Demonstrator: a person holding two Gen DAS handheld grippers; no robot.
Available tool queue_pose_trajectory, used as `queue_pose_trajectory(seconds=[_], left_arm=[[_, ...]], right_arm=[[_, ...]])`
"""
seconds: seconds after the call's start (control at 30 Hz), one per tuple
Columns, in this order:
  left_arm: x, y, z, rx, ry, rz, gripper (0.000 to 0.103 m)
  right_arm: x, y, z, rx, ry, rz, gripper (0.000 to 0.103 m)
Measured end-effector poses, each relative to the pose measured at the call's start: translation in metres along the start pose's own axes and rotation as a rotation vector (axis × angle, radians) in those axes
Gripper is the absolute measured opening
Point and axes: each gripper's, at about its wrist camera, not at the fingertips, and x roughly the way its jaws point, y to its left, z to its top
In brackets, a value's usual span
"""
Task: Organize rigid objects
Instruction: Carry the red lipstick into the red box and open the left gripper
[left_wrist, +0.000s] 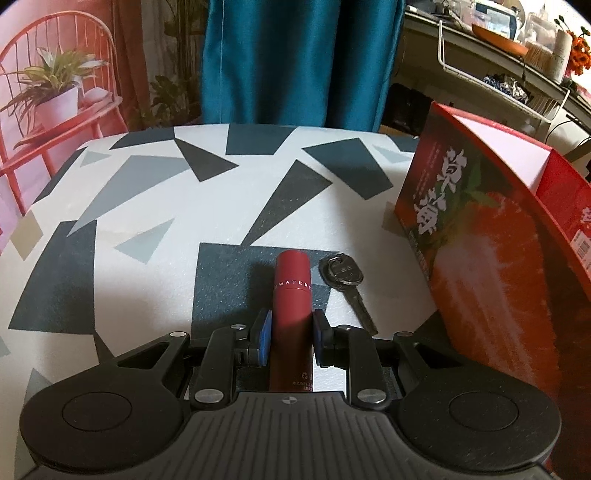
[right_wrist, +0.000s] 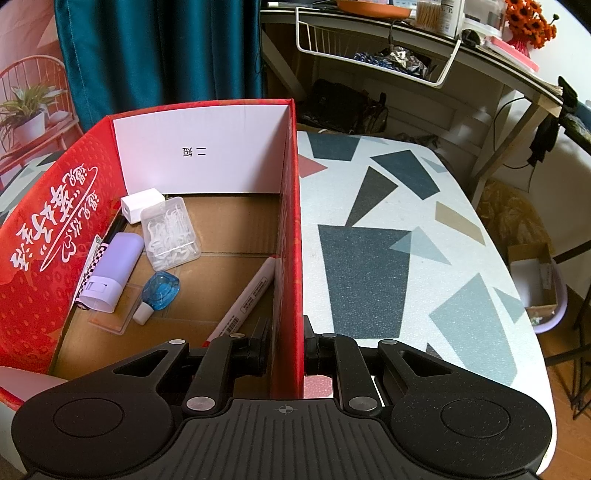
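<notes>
Left wrist view, left claw (left_wrist: 290, 334) clamps red tube (left_wrist: 291, 291), base hidden, right claw (right_wrist: 286, 349) pinches box wall (right_wrist: 291, 229)

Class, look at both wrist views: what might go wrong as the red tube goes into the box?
1. The left gripper pinches the smooth dark-red cylindrical tube near its lower part; it may slip or tilt.
2. The black-headed metal key lies close beside it and could be knocked.
3. The right gripper clamps the red cardboard box wall; pulling might tip the box.
</notes>
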Motion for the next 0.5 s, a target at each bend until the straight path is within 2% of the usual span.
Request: queue_pose_trajectory(seconds=[0.27,0.5], left_arm=[[-0.021,-0.003,0.013,-0.018,-0.060,-0.045,0.024],[-0.062,-0.038,0.043,0.059,-0.174,-0.174,0.024]], right_arm=[[0.000,0.000,0.000,0.000,0.000,0.000,0.015],[0.000,0.000,0.000,0.000,0.000,0.000,0.015]])
